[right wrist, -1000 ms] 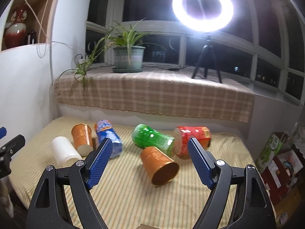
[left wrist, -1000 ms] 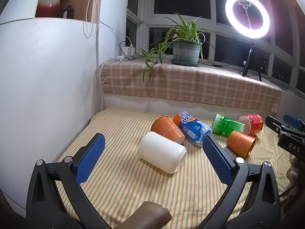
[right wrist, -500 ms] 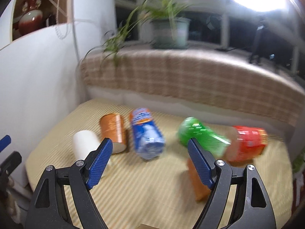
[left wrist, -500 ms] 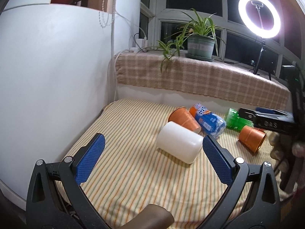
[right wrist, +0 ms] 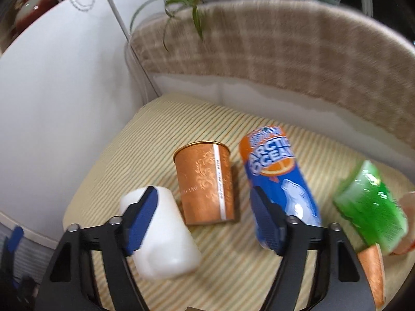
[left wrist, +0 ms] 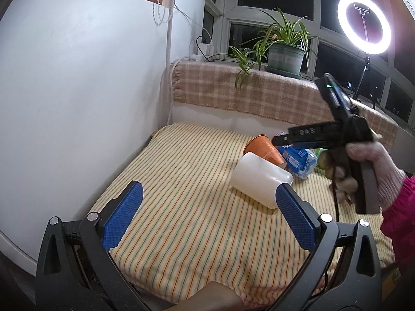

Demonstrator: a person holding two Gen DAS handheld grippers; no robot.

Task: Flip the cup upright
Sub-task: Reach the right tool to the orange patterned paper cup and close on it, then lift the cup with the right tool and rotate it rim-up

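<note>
An orange patterned cup (right wrist: pixel 205 184) lies on its side on the striped mat (right wrist: pixel 228 267), between a white cup (right wrist: pixel 166 235) and a blue Arctic Ocean can (right wrist: pixel 280 181). My right gripper (right wrist: pixel 205 225) is open and hovers just above the orange cup's near end. The left wrist view shows the orange cup (left wrist: pixel 264 149), the white cup (left wrist: pixel 259 178) and the right gripper (left wrist: pixel 282 140) above them, held by a gloved hand. My left gripper (left wrist: pixel 207 215) is open and empty, low over the mat's near left part.
A green bottle (right wrist: pixel 368 204) and another orange cup (right wrist: pixel 372 269) lie to the right. A white wall (left wrist: pixel 77 103) bounds the mat on the left. A cloth-covered ledge (left wrist: pixel 259 96) with a potted plant (left wrist: pixel 285 54) runs behind. A ring light (left wrist: pixel 364 24) stands far right.
My right gripper has moved left and down from the cups on the right to above the left orange cup. My left gripper has drifted left and back a little.
</note>
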